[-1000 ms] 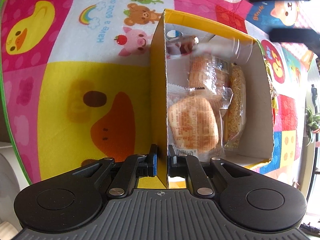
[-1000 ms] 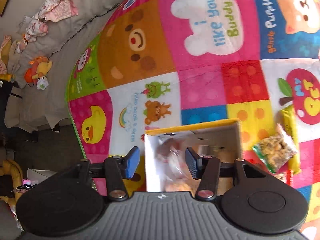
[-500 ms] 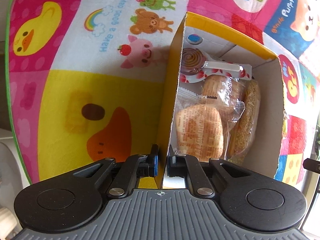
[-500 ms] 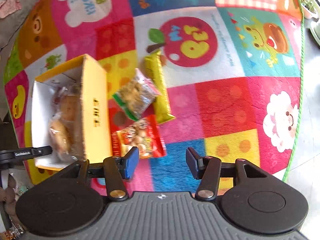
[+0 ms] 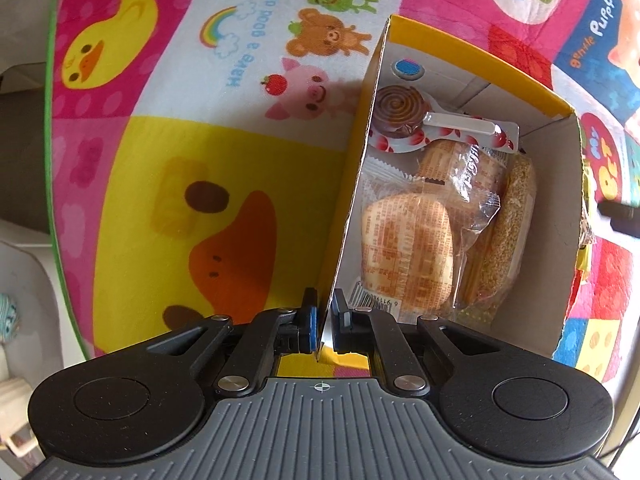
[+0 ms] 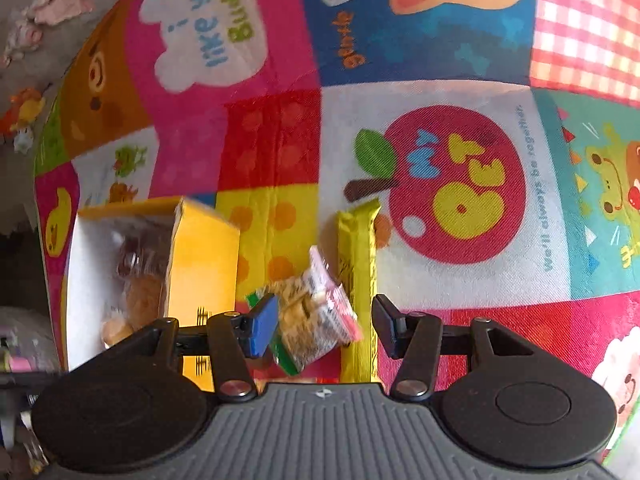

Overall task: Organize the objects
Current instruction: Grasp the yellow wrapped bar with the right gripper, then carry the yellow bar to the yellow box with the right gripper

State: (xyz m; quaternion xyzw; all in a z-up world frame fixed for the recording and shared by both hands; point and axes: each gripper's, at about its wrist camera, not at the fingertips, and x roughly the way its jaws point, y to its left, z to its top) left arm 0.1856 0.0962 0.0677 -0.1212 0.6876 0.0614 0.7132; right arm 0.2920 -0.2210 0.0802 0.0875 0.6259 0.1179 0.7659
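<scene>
Gripping: the left gripper (image 5: 325, 326) is pinching the near edge of the yellow box (image 5: 472, 50)'s left wall, its jaws closed tight on the cardboard.
Hovering: the right gripper (image 6: 325, 326) is standing wide open over the mat, holding nothing; the clear snack bag (image 6: 310, 322) is showing between its fingers, touching neither that I can tell.
Box contents: a swirl lollipop (image 5: 404, 116) is lying at the far end, two wrapped bread buns (image 5: 408, 252) are filling the middle, and a sesame bar (image 5: 508, 232) is leaning along the right wall.
Loose snacks: the snack bag is lying just right of the box, overlapping a long yellow bar (image 6: 358, 264) beside it.
Surface: a patchwork play mat (image 6: 440, 40) is spreading under everything, showing ducks, a bear, an apple and lettering in bright squares.
Room: grey fabric with small toys (image 6: 24, 114) and pink clothes (image 6: 56, 4) is lying beyond the mat's far left edge.
</scene>
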